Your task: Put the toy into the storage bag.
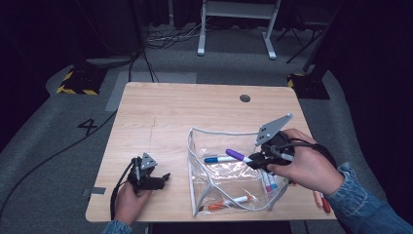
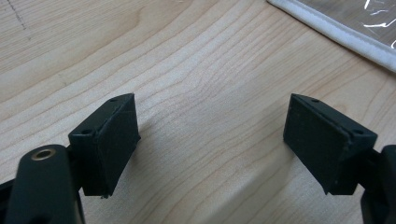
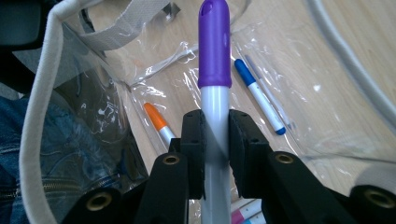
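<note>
Purple marker held over the clear pouch

The right gripper point(image 3: 215, 135) has its fingers clamped on the purple marker point(image 3: 215, 56) above the clear pouch point(image 1: 229, 180); the left gripper point(image 2: 210, 140) rests on the wooden surface point(image 1: 160, 112), fingers wide apart and empty

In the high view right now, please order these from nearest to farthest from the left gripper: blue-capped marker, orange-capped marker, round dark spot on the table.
From the left gripper:
1. Orange-capped marker, to its right, low in the clear pouch.
2. Blue-capped marker, farther right, higher in the pouch.
3. Round dark spot, near the table's far edge.
</note>
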